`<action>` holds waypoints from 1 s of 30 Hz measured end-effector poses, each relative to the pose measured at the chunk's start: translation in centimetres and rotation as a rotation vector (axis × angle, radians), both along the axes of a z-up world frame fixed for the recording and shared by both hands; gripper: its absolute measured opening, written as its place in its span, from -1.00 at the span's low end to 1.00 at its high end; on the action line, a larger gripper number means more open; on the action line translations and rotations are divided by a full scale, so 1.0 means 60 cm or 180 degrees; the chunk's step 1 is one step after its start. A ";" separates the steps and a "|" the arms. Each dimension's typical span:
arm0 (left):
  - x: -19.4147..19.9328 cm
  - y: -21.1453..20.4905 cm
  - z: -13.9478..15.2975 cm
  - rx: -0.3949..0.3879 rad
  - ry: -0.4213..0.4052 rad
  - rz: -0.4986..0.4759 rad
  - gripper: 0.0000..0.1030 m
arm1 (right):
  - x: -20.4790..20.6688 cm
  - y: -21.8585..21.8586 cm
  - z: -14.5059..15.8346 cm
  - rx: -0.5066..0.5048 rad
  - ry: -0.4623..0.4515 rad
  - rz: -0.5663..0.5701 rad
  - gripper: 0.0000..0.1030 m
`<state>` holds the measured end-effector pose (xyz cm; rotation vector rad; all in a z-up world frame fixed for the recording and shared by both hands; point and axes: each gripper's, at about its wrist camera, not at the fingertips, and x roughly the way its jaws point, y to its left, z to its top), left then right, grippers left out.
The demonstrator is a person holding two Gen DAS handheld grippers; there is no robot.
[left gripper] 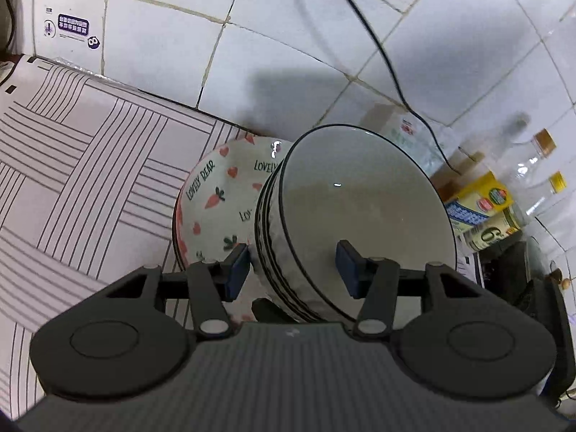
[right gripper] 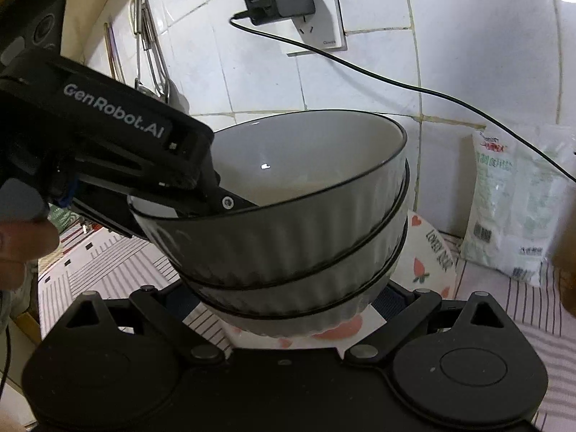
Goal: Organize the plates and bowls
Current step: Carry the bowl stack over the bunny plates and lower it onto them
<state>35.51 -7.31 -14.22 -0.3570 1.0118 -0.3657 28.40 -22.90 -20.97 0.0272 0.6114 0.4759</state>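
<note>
— At the back edge of the countertop, against the tiles, left to right: what do you hold and what lies there?

— Item one: striped mat [left gripper: 90, 165], bare on its left side. Item two: carrot plate [left gripper: 216, 194], near the wall. Item three: stack of three ribbed grey bowls [left gripper: 360, 208], partly over that plate's right half and tilted. Item four: bottles [left gripper: 540, 165] and a white bag [right gripper: 504, 208], at the right end.

— And your grippers?

— Left gripper [left gripper: 291, 270]: one blue pad outside the stack's wall, the other inside the top bowl; they look pinched on all three walls. Right gripper [right gripper: 288, 302]: low at the stack's base, fingertips hidden behind the bowls, so you cannot tell its grip.

— Handling advice?

— Likely you are placing the stack. Keep both hands moving together, level the rims so the nested bowls don't slide, steer clear of the bottles, and loosen only once the base sits flat.
</note>
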 end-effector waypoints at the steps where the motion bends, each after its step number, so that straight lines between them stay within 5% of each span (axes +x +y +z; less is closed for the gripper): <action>1: 0.006 -0.001 -0.004 -0.0009 0.0021 0.0014 -0.01 | 0.007 -0.001 -0.002 -0.0005 0.0012 0.0010 0.93; 30: 0.038 -0.017 -0.049 0.0212 0.0135 0.0004 0.02 | 0.058 0.011 -0.047 -0.0138 0.0179 0.0003 0.93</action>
